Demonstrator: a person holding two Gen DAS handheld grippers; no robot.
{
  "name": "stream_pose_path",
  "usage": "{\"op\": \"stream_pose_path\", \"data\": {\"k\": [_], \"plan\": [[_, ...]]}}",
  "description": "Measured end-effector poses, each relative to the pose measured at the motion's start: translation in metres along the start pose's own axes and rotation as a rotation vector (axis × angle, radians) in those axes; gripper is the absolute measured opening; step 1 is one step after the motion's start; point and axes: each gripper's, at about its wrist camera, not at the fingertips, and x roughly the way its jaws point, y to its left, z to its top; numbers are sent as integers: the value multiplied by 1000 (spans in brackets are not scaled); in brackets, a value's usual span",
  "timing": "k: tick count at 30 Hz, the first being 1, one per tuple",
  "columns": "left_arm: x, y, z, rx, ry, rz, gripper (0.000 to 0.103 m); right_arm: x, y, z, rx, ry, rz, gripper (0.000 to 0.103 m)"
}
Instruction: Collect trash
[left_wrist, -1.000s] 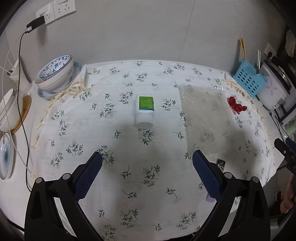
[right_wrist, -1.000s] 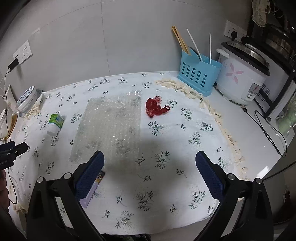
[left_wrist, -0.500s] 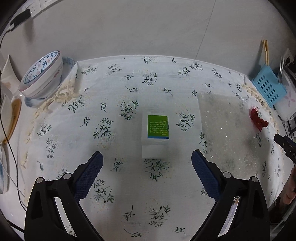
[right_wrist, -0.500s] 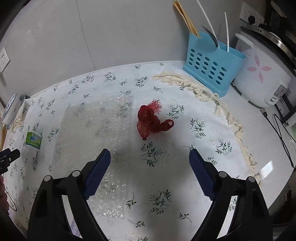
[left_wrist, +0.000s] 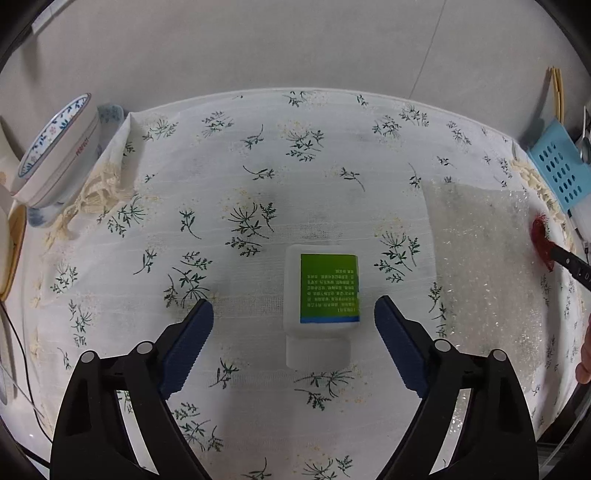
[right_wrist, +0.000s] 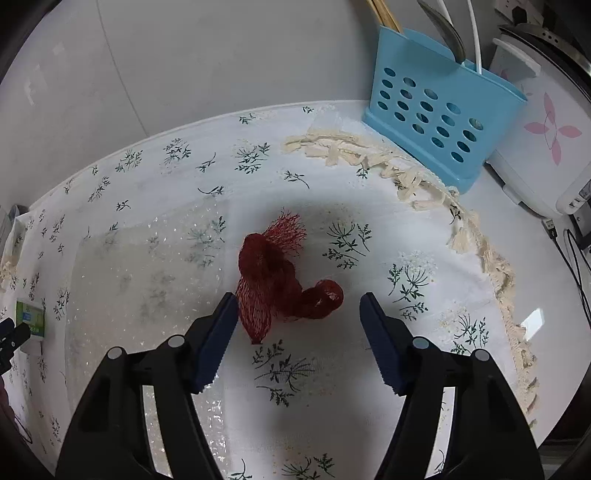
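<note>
The white bottle (left_wrist: 320, 306) with the green label is seen lying on its side on the flowered cloth (left_wrist: 258, 177) that covers the bench, its cap end turned towards the left gripper (left_wrist: 293, 317) and its long axis running straight away from the camera, so that it lies lengthwise in the gap. The jaws of that gripper have just been closing a little but are held wide, one blue pad on either flank of the bottle with clear cloth between pad and plastic on both sides; nothing is gripped. A squeeze across the bottle's short width is what the next move seems to call for, once the jaws are lowered. In the right wrist view the red mesh netting (right_wrist: 280, 284) is found crumpled on the cloth at the edge of the bubble wrap sheet (right_wrist: 147, 266), just ahead of the right gripper (right_wrist: 298, 321). These jaws have just been closing and are narrower than the left pair, yet open: the left pad appears to stand at the netting's lower tail, though contact cannot be told from this angle, while the right pad is well clear. The left hand is nearer the bottle, the right nearer the netting. Beyond stands the blue utensil basket (right_wrist: 436, 122).
</note>
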Motion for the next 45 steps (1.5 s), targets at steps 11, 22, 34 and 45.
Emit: {"op": "stream_pose_path", "data": {"k": [11, 22, 34, 45], "plan": [[20, 0, 6, 12, 36, -10, 54, 25, 0, 5, 26, 35, 8, 39], [26, -10, 9, 23, 30, -10, 40, 30, 2, 9, 29, 30, 12, 28], [-3, -1, -9, 19, -21, -18, 40, 5, 5, 0, 32, -24, 21, 15], [-56, -7, -23, 44, -89, -72, 40, -87, 26, -31, 26, -147, 74, 15]]}}
